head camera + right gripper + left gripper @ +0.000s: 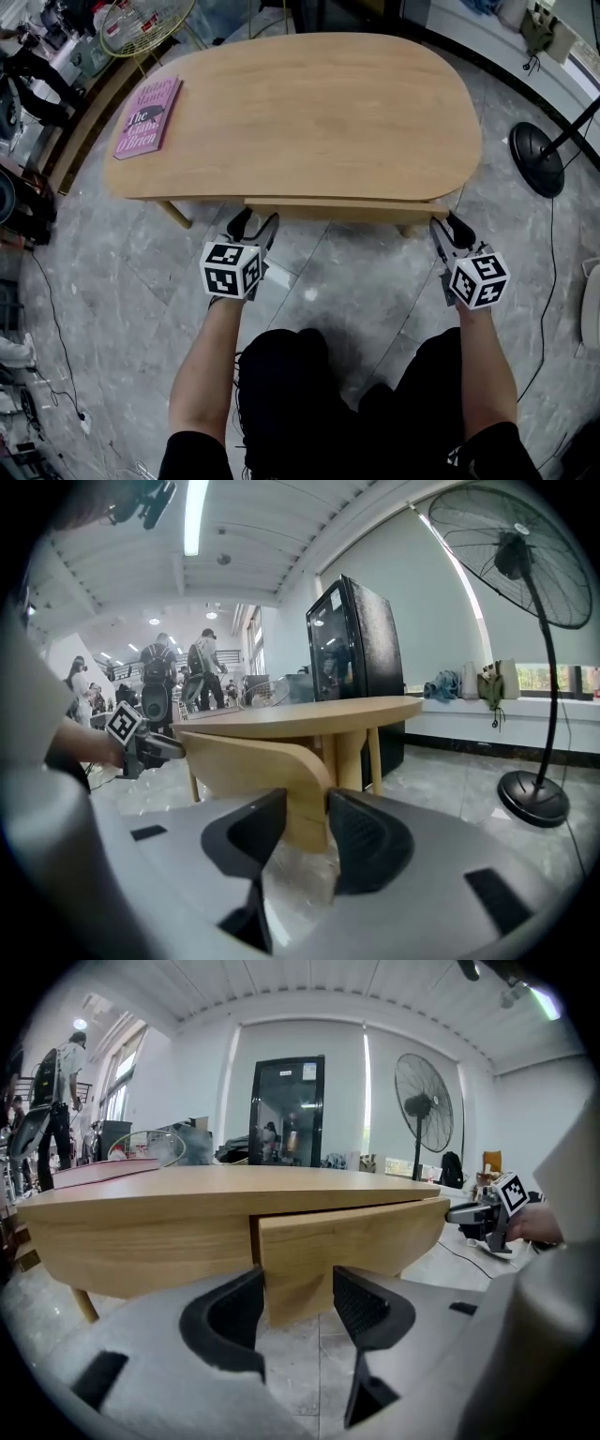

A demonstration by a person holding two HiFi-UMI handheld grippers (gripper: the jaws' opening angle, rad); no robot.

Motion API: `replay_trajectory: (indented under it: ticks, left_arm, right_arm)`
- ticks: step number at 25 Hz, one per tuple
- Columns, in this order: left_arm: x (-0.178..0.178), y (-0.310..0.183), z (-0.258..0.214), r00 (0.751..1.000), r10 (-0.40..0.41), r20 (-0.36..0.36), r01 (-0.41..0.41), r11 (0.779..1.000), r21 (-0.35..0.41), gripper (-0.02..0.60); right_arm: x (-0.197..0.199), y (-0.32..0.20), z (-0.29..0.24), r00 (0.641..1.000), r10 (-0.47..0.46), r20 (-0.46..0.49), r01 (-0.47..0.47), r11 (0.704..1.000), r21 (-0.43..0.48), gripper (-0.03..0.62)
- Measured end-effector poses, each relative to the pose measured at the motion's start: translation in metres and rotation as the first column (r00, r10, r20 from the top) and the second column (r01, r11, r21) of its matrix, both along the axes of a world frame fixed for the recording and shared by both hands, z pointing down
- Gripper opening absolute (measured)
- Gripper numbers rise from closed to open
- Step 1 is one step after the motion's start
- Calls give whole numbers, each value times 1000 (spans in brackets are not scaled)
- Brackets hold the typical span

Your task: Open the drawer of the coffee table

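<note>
The light wooden coffee table (309, 103) has a curved drawer front (347, 208) under its near edge, standing slightly proud of the apron. My left gripper (253, 221) is at the drawer front's left end. In the left gripper view that end (295, 1260) lies between the jaws of the left gripper (298, 1297), and I see no firm press of the pads. My right gripper (450, 228) is at the right end. In the right gripper view the rounded end of the drawer front (307, 799) sits tight between both pads of the right gripper (307, 827).
A pink book (148, 116) lies on the table's far left corner. A standing fan's black base (536, 159) and cable are on the floor to the right. A wire fan guard (141, 23) and clutter lie at the far left. The person's knees are just behind the grippers.
</note>
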State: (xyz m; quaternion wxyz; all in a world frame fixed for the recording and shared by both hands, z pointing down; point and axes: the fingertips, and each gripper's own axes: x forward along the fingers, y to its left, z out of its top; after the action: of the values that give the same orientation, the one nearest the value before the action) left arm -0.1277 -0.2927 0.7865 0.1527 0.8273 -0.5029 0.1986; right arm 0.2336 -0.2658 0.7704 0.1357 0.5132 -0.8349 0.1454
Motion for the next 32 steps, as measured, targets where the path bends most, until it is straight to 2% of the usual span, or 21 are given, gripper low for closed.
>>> replay_trajectory:
  ticks: [7, 9, 12, 14, 17, 19, 25, 29, 32]
  left_arm:
    - [-5, 29, 0, 999, -32, 2, 32, 999, -6, 210]
    - [-6, 31, -1, 1000, -29, -1, 29, 1000, -6, 209]
    - [-6, 34, 1, 999, 25, 26, -24, 999, -30, 210]
    - [-7, 35, 0, 995, 77, 70, -74, 996, -47, 212]
    - [-7, 33, -9, 980, 130, 152, -127, 991, -26, 237]
    - [-4, 31, -16, 968, 166, 187, -166, 986, -13, 252]
    - [0, 29, -18, 909, 276, 313, -279, 960, -35, 253]
    - [-3, 29, -17, 896, 280, 344, -281, 959, -47, 216]
    - [-4, 31, -17, 887, 300, 350, -297, 953, -64, 204]
  right_arm:
    - [-5, 33, 0, 998, -69, -6, 68, 997, -26, 150]
    - [-8, 38, 0, 996, -91, -22, 91, 995, -35, 172]
    - [-8, 39, -1, 984, -138, -114, 134, 990, -45, 206]
    - [-7, 36, -9, 965, -178, -195, 176, 984, -23, 189]
    - [-9, 31, -21, 925, -241, -295, 250, 968, -5, 189]
    - [-13, 30, -25, 885, -298, -357, 310, 950, -23, 193]
    - [-26, 32, -23, 757, -479, -445, 470, 872, -139, 189]
    - [-34, 33, -17, 690, -547, -474, 524, 829, -193, 159]
    - [-36, 31, -15, 635, -560, -532, 541, 814, -210, 141]
